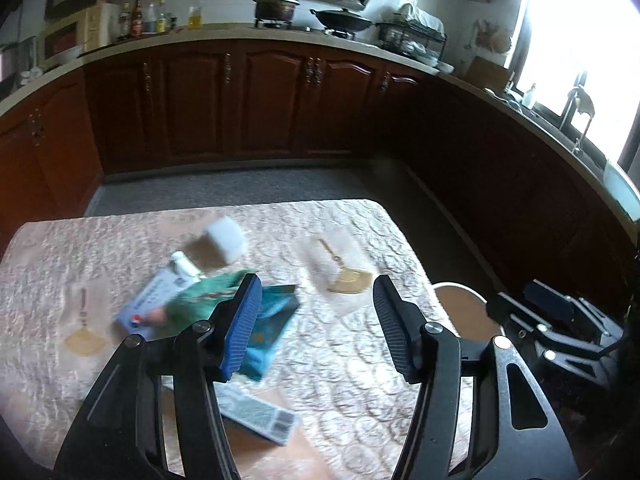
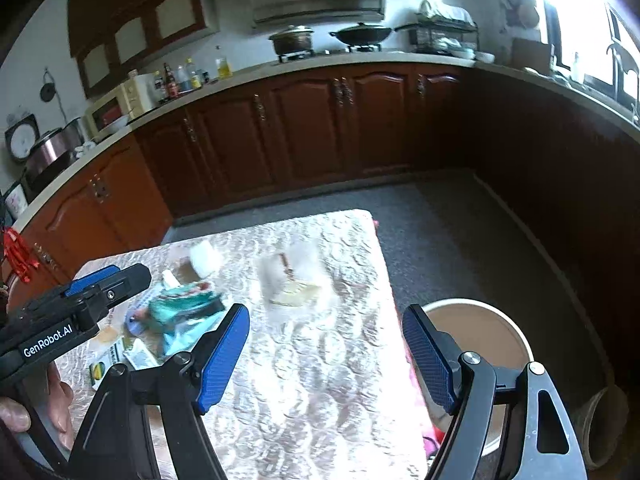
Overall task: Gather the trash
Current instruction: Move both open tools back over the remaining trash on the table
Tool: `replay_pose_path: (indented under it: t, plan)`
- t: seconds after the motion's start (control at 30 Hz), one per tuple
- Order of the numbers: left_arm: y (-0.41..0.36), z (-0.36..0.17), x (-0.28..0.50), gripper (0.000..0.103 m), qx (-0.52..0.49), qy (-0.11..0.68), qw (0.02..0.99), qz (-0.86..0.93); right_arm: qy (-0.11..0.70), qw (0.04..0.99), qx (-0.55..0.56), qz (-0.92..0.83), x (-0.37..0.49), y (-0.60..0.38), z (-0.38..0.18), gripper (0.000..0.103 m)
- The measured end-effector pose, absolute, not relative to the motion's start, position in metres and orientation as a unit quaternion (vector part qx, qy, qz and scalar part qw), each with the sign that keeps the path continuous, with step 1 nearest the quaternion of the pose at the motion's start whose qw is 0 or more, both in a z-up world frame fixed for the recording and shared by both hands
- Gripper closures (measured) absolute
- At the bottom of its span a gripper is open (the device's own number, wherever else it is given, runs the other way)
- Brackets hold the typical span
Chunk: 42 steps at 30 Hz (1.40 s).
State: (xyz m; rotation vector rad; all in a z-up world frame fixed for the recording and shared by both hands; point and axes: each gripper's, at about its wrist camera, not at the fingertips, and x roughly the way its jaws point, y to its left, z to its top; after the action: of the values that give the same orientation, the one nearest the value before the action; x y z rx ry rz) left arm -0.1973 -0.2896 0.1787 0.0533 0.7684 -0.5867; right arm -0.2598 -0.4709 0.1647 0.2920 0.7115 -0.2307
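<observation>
Blue-padded left hand-held gripper point(image 1: 318, 320) and right hand-held gripper point(image 2: 326, 354) poised over quilted worktop point(image 1: 352, 360), jaws apart, empty. Packet litter point(image 1: 208, 312) heaped at left; bin point(image 2: 480, 332) beside the edge. Pickup pending: descend, clamp one wrapper.

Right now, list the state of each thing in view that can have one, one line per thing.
left gripper: open, holding nothing, above the table.
right gripper: open, holding nothing, at the table's edge.
bin: open, on the floor beside the table; contents cannot be told.
packets: lying loose in a heap on the table.
white block: on the table, apart from the heap.
cabinet doors: shut.
</observation>
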Motion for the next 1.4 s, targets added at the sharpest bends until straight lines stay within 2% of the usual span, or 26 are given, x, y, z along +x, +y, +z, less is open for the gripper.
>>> replay_pose_path:
  t: [0.67, 0.9, 0.93, 1.03, 1.4]
  plan:
    - [-0.143, 0.187, -0.181, 0.046, 0.007, 0.354, 0.913, -0.202, 0.325, 0.94, 0.092, -0.047, -0.23, -0.392, 0.193, 0.021]
    - [-0.113, 0.185, -0.183, 0.046, -0.007, 0.355, 0.916, -0.188, 0.326, 0.941, 0.085, -0.026, -0.222, -0.37, 0.197, 0.019]
    - [-0.109, 0.184, -0.184, 0.044, -0.007, 0.357, 0.915, -0.188, 0.328, 0.941, 0.083, -0.023, -0.221, -0.367, 0.196, 0.019]
    - [-0.104, 0.178, -0.185, 0.032, -0.006, 0.366, 0.911, -0.193, 0.333, 0.94, 0.079, -0.015, -0.218, -0.359, 0.194, 0.019]
    - [-0.108, 0.123, -0.18, 0.031, 0.05, 0.432, 0.872, -0.224, 0.377, 0.923, 0.072, 0.032, -0.204, -0.338, 0.168, 0.018]
